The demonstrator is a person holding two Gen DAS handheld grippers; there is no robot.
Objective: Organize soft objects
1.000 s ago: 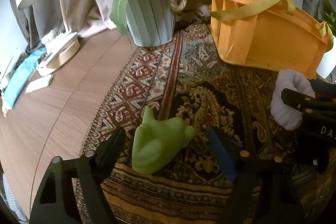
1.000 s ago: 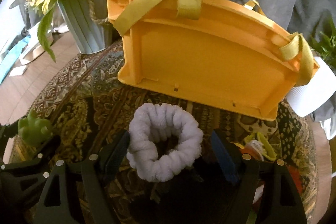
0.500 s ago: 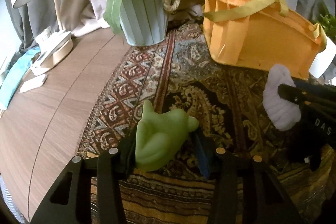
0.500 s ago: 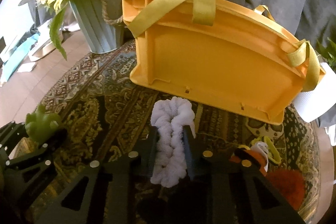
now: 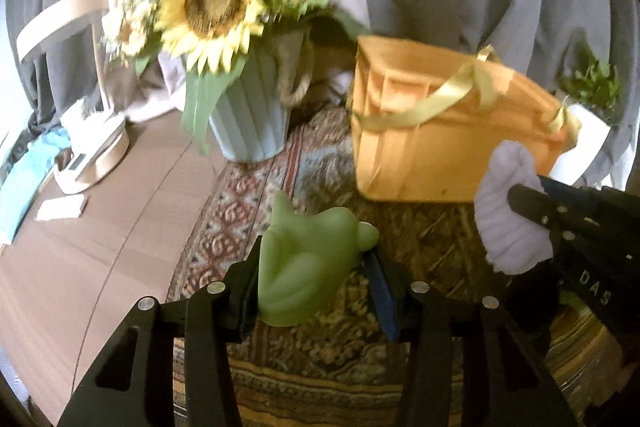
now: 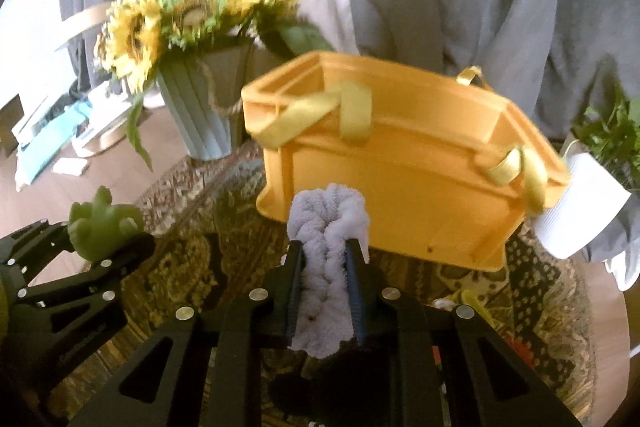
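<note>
a: with both grippers loaded, this reads as the carry step. left gripper (image 5: 316, 291) is clamped on the green squishy toy (image 5: 308, 263), right gripper (image 6: 324, 291) squeezed tight on the white fluffy scrunchie (image 6: 326, 247).
b: where relative to the yellow basket (image 6: 400, 187)?
a: both items sit just in front of its near wall, off the patterned rug (image 5: 420, 247). toy is off the basket's left corner, scrunchie at the middle of the wall.
b: next move?
a: likely up over the rim, then release inside. straps (image 6: 352, 115) drape across the opening, so they need clearing.
</note>
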